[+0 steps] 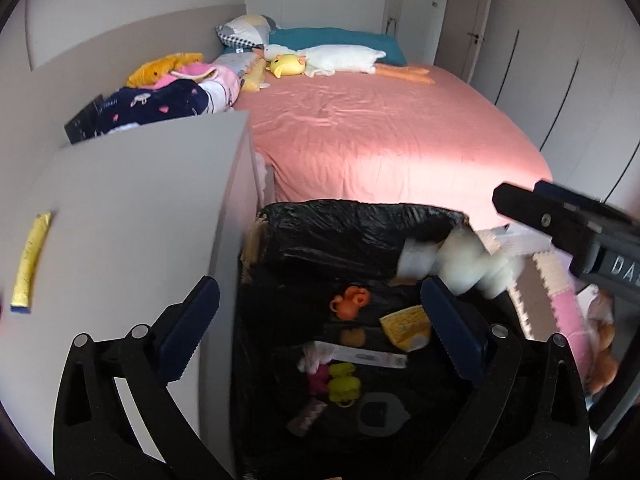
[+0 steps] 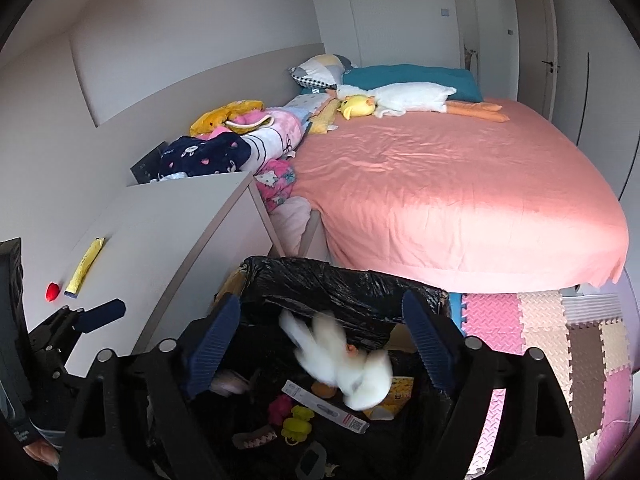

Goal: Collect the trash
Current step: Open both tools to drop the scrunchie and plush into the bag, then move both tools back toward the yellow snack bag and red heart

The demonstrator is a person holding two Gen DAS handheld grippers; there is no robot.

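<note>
Over the black-lined bin [image 2: 352, 288] beside the desk [image 1: 132, 208], both jaws stand wide with nothing pinched: the left hand-held gripper [image 1: 320, 328] and the right hand-held gripper [image 2: 320, 344]. A blurred white wad [image 2: 348, 368] is loose between the right one's fingers, above the litter inside.

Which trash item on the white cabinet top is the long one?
The yellow wrapper: a flat strip. The red piece beside it is small and round.
</note>
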